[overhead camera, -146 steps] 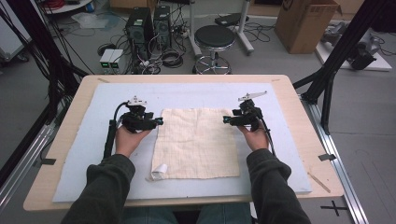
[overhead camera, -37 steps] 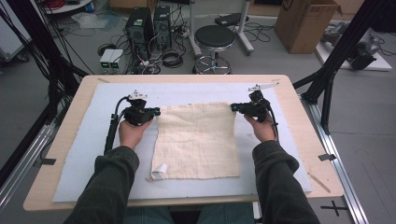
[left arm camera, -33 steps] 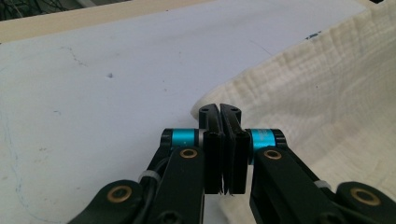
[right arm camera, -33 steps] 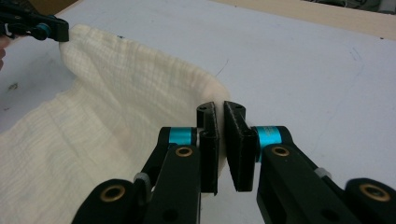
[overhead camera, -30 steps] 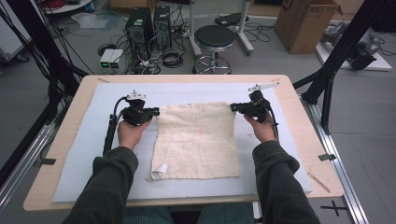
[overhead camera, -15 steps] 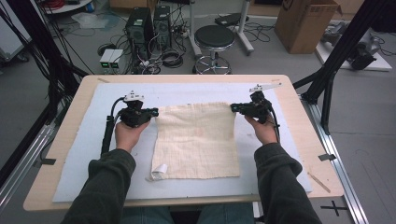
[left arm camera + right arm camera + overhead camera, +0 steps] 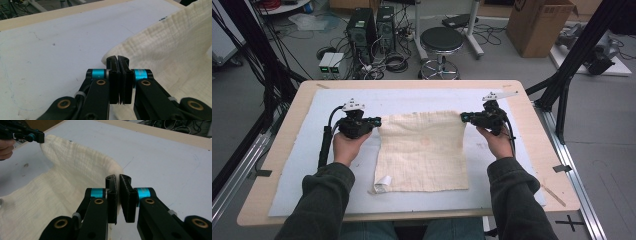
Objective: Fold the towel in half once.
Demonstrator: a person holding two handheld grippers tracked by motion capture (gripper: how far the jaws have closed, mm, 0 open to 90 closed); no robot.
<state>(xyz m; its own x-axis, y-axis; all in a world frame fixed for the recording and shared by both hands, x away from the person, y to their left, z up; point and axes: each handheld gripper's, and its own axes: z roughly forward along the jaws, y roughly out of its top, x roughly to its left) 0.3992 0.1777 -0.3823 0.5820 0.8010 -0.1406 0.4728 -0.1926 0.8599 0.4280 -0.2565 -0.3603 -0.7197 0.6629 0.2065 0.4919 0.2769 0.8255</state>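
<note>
A cream cloth lies on the pale blue mat, its far edge raised a little. My left gripper is shut on the cloth's far left corner; in the left gripper view the jaws pinch the cloth at its edge. My right gripper is shut on the far right corner, and in the right gripper view the cloth runs from my jaws across to the left gripper. The near left corner is folded over.
The mat covers most of a wooden table. Beyond the far edge stand a black stool, computer cases with cables and a cardboard box. Black frame poles rise at both sides.
Since the oldest frame both hands have moved away from me, from the cloth's side edges to its far corners. Over the last second they have stayed almost still.
</note>
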